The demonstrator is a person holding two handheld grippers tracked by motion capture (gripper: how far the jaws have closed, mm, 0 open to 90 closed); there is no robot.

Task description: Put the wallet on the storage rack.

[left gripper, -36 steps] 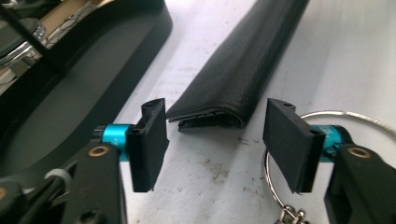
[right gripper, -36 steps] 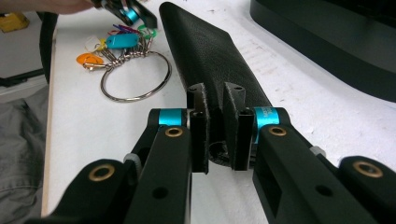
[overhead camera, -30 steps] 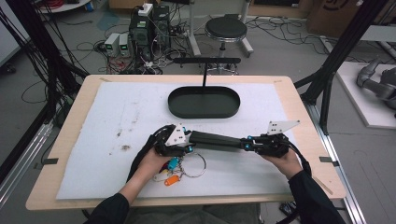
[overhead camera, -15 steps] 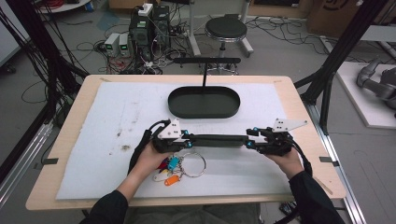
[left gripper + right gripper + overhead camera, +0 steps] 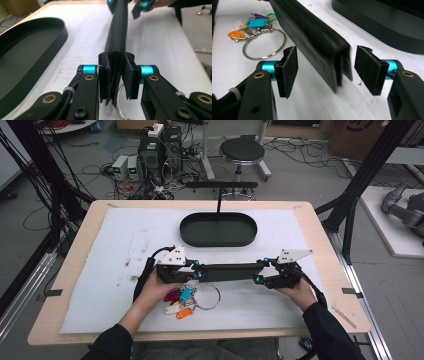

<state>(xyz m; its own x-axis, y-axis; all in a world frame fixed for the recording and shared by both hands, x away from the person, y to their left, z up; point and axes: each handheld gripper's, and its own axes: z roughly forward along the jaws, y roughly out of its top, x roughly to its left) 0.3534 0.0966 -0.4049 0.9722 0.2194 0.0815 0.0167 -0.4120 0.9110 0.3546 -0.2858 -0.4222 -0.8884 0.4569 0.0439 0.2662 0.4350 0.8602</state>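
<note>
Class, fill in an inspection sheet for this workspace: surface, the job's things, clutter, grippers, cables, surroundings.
Surface: wooden table under a white mat with dark marks.
Job's things: long black case stretched between the grippers; black oval tray behind it.
Clutter: key ring with coloured tags beneath the case.
Grippers: left gripper shut on the case's end; right gripper jaws just opened, pads clear of the case.
Cables: a black cable trails from the left gripper.
Surroundings: stool, electronics boxes, floor cables.
</note>
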